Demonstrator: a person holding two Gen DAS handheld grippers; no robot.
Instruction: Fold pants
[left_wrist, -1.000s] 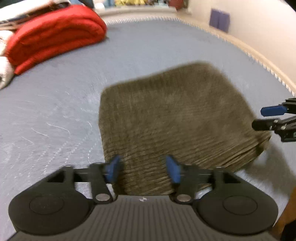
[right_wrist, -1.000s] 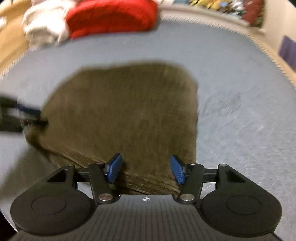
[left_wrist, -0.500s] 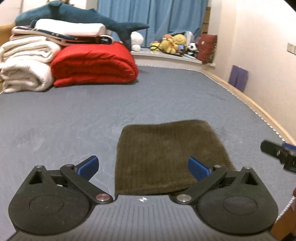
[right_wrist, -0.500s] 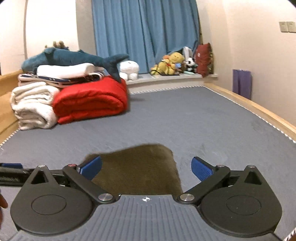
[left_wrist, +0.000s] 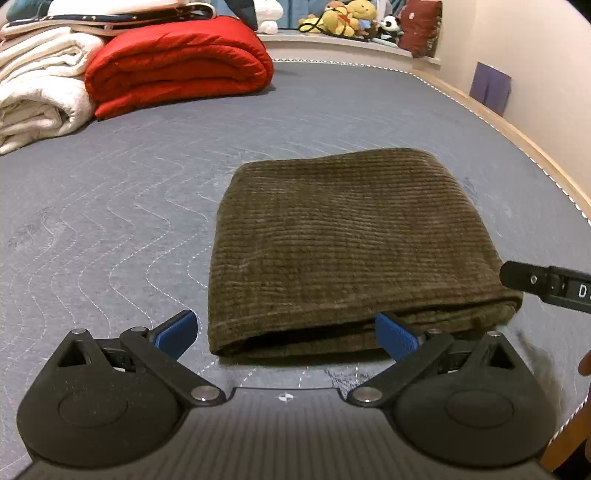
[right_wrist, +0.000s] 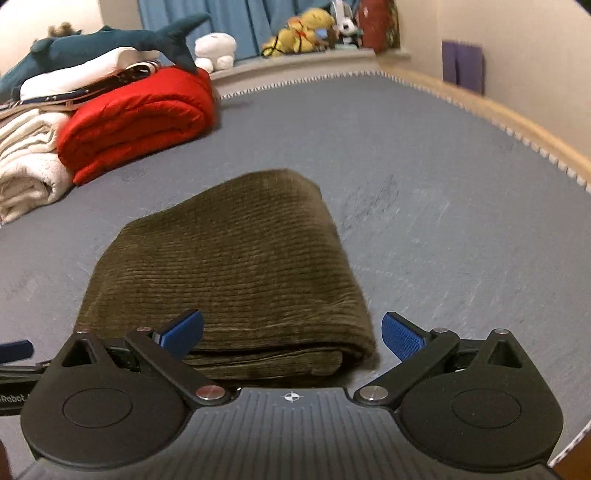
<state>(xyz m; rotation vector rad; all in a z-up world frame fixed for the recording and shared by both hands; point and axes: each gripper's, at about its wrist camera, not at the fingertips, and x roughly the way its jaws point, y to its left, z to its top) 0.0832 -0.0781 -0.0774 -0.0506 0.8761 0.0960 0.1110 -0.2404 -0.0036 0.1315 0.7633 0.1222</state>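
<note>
Red quilt (left_wrist: 177, 62) beside white blankets (left_wrist: 37, 92) on grey mattress (left_wrist: 110, 192)

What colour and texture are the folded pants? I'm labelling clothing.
Olive-brown with fine corduroy ribs; the pants show best in the left wrist view.

Ribbed olive corduroy-like pants (left_wrist: 347, 243) lie on a matt grey quilted cloth mattress (left_wrist: 110, 206), apparently wood-edged.

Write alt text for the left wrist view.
Folded brown corduroy pants lie flat on a grey quilted bed, just ahead of the open, empty left gripper. A red rolled blanket and white towels sit behind.
</note>
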